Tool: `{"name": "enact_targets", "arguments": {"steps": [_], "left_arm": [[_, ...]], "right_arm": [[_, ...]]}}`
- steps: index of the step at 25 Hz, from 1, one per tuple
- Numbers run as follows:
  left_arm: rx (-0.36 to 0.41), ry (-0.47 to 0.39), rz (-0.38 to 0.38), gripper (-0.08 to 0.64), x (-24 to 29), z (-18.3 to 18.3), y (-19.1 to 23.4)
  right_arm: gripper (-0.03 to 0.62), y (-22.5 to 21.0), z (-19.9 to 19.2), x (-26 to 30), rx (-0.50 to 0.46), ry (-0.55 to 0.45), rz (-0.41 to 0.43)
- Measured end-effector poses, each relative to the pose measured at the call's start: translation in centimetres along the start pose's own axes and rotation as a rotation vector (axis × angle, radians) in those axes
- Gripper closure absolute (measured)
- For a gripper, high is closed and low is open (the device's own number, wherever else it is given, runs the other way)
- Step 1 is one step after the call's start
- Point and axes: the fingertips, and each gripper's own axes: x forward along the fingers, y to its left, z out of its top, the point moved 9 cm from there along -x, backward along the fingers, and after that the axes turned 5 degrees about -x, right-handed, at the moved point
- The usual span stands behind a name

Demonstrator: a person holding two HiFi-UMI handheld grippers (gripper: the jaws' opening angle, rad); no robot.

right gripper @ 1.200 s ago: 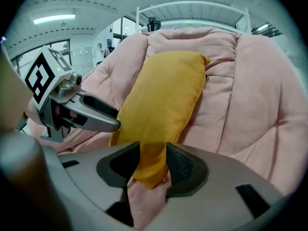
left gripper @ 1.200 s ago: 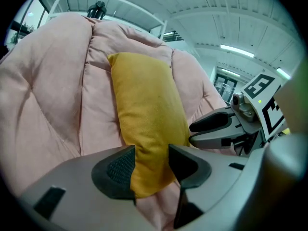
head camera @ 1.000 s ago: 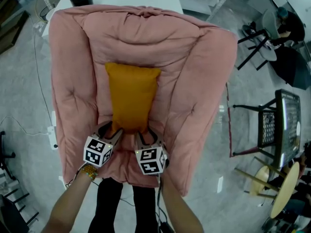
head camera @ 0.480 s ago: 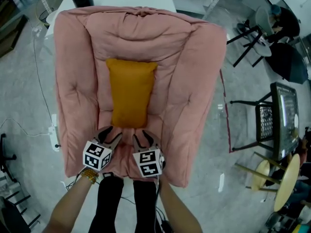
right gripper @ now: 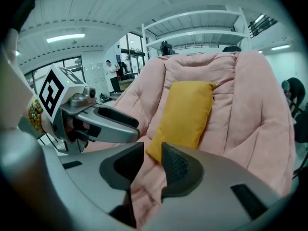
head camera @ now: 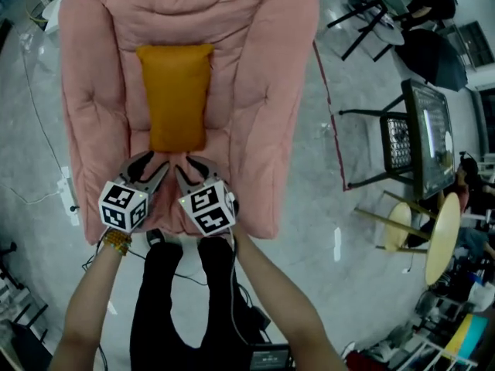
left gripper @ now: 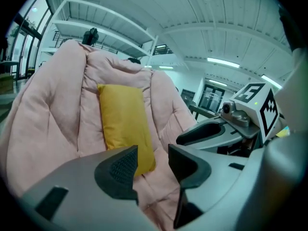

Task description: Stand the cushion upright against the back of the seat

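Note:
An orange cushion (head camera: 174, 95) stands upright against the backrest of the pink padded seat (head camera: 263, 91); both gripper views show it leaning on the back (left gripper: 122, 124) (right gripper: 185, 114). My left gripper (head camera: 152, 163) hangs over the seat's front, short of the cushion's lower edge, its jaws wide apart and empty (left gripper: 153, 160). Beside it, my right gripper (head camera: 189, 167) is also clear of the cushion. Its jaws have just been closing and now stand a narrow gap apart with nothing between them (right gripper: 153, 160).
The person's dark-trousered legs (head camera: 186, 284) stand at the seat's front edge. On the grey floor to the right are a monitor on a black stand (head camera: 429, 141), a wooden stool (head camera: 445, 234) and dark chairs (head camera: 371, 14). A cable (head camera: 35, 130) runs along the left.
Both grippers have drawn back and up from the cushion's lower edge to the seat's front. The right jaws have narrowed. The cushion stays against the backrest.

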Motion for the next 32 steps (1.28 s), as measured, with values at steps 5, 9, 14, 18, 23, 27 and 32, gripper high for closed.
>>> {"name": "enact_targets", "arguments": {"steps": [5,9,14,18,23,27,32], "left_arm": [[0.026,-0.058,-0.021,0.360,-1.6,3.1,-3.0],[0.042,-0.100,-0.034,0.365,-3.9,5.8,-5.6],[0.071,-0.146,-0.041,0.394,-6.8,9.2,-8.0],[0.069,-0.158,-0.028,0.394,-9.5,11.4,-9.1],[0.086,-0.171,0.011,0.399,-12.1,13.8,-10.7],[0.119,-0.181,0.012,0.434,-13.9,15.4,-11.8],[0.151,-0.212,0.019,0.497,-15.7,17.3,-13.5]], "right_arm": [[0.488,-0.6,2.2,-4.1,0.034,-0.059,-0.021],[0.494,0.4,4.7,-7.4,0.047,-0.103,-0.029],[0.509,1.4,8.1,-10.5,0.037,-0.149,-0.047],[0.509,2.1,10.8,-12.7,0.046,-0.167,-0.065],[0.509,2.3,13.2,-15.5,0.037,-0.183,-0.077],[0.513,2.2,15.1,-17.7,0.022,-0.205,-0.088],[0.532,2.1,16.9,-20.2,0.009,-0.248,-0.115]]}}
